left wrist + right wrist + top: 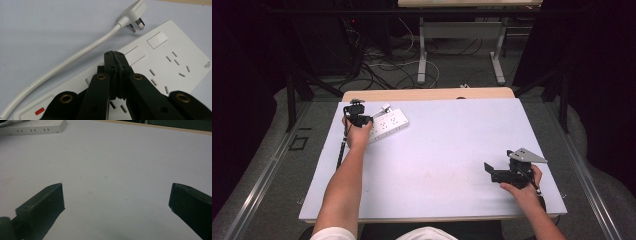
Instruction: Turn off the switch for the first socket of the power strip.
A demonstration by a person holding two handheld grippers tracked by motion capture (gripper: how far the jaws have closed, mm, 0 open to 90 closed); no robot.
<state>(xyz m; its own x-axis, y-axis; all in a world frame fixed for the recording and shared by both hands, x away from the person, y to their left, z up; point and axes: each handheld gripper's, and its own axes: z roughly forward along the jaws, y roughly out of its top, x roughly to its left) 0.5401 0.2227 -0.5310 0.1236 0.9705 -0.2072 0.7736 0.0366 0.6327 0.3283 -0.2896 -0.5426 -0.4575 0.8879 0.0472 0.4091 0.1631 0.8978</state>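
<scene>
A white power strip (389,125) lies at the table's far left, with a white cable (62,65) curving to its plug (133,11), which rests loose on the mat. My left gripper (371,119) hovers over the strip (175,47), its jaws pressed together with nothing between them; the tip (115,53) points at the strip's flat cover plates. A red switch (39,111) shows at the strip's near end. My right gripper (488,169) rests near the table's right front edge, wide open, fingers (45,202) apart over bare mat. The strip's end (32,126) lies far off.
The pale lilac mat (447,140) covers the table, with a wooden edge (427,93) at the back. Beyond it stand another table's legs (422,60) and tangled floor cables (382,65). Dark curtains close off both sides.
</scene>
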